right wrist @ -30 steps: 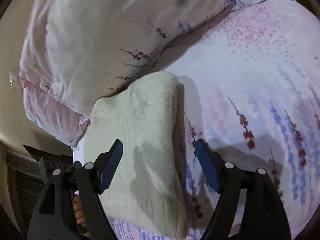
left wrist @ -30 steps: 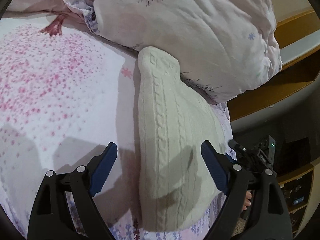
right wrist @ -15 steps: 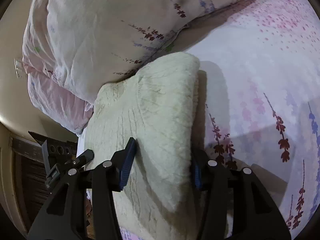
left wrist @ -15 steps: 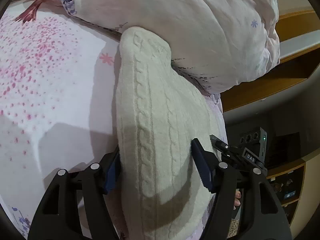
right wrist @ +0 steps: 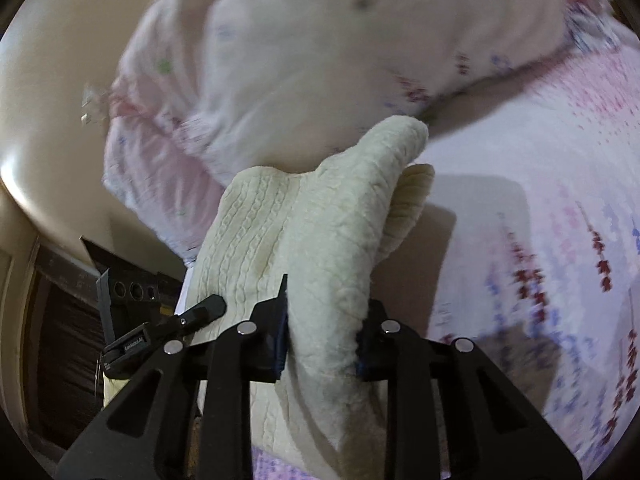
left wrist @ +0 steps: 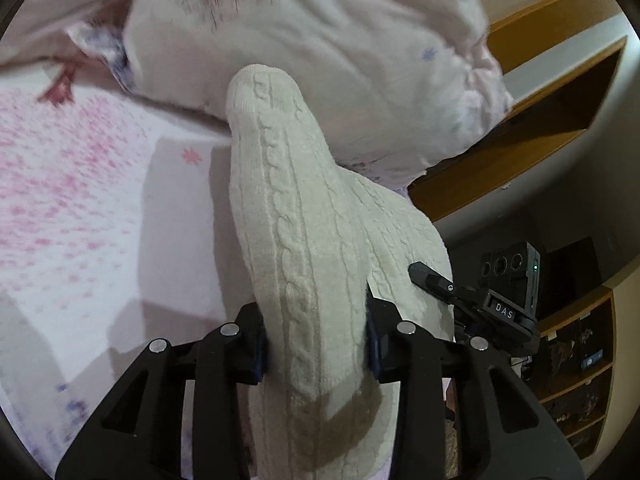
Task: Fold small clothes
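Observation:
A cream cable-knit garment (left wrist: 304, 216) lies folded on the floral bedsheet (left wrist: 80, 200), its far end against a pillow. My left gripper (left wrist: 316, 344) is shut on one edge of the garment and lifts it off the sheet. My right gripper (right wrist: 322, 344) is shut on the other edge of the same garment (right wrist: 328, 220), which rises in a ridge between its jaws. Each gripper shows in the other's view, the right one in the left wrist view (left wrist: 472, 300) and the left one in the right wrist view (right wrist: 168, 328).
A large pale pillow (left wrist: 320, 32) lies behind the garment, also in the right wrist view (right wrist: 320, 40). A wooden bed frame and shelves (left wrist: 560, 92) stand off the bed's edge. The sheet stretches wide beside the garment (right wrist: 540, 200).
Both grippers came down over the garment's edges, closed on them, and have lifted the cloth off the sheet. The views are blurred with motion.

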Demonstrator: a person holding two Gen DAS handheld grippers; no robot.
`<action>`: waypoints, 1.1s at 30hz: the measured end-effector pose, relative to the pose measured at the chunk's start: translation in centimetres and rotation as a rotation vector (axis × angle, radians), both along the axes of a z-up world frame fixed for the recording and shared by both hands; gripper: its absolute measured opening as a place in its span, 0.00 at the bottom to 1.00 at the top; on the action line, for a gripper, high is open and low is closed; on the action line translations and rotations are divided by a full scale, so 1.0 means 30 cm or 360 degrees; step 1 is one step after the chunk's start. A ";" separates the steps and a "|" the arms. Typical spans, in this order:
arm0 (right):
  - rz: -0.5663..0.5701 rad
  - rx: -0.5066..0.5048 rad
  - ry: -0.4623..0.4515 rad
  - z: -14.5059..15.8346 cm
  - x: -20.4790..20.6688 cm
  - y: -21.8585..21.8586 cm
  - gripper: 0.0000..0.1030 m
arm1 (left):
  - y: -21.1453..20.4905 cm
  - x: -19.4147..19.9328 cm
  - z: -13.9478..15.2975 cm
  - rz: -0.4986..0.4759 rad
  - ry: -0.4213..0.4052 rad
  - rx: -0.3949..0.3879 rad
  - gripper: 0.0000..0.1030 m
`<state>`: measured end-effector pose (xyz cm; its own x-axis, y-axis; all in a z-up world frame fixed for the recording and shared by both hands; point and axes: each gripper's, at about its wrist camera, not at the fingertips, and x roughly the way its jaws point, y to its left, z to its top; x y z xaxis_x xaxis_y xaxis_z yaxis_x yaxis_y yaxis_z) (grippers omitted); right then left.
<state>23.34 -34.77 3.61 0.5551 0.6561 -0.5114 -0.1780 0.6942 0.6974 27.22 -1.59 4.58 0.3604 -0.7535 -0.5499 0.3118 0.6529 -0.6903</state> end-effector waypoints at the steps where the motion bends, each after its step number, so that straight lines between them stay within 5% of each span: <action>1: 0.0026 -0.0005 -0.0028 0.019 -0.012 0.031 0.23 | 0.029 -0.018 0.014 0.0004 -0.0015 0.0001 0.36; 12: 0.0277 -0.0305 -0.0256 0.070 -0.001 0.445 0.23 | 0.382 -0.128 0.050 0.0253 -0.0083 0.0159 0.38; 17: 0.0232 -0.0419 0.0078 -0.107 0.120 0.532 0.30 | 0.458 -0.038 -0.121 0.0403 0.0174 0.0203 0.46; 20: 0.0208 -0.0308 0.0136 -0.118 0.126 0.492 0.41 | 0.471 -0.043 -0.136 0.0401 0.0145 0.0145 0.50; 29: 0.0031 -0.0235 0.0090 -0.068 0.176 0.414 0.47 | 0.379 -0.140 -0.019 0.0514 -0.0280 0.0791 0.64; 31: 0.0046 -0.0278 0.0073 -0.073 0.195 0.454 0.24 | 0.367 -0.151 -0.016 0.0524 -0.0322 0.0880 0.64; 33: 0.0027 -0.0355 0.0029 -0.066 0.196 0.485 0.14 | 0.353 -0.153 -0.018 0.0527 -0.0348 0.0942 0.66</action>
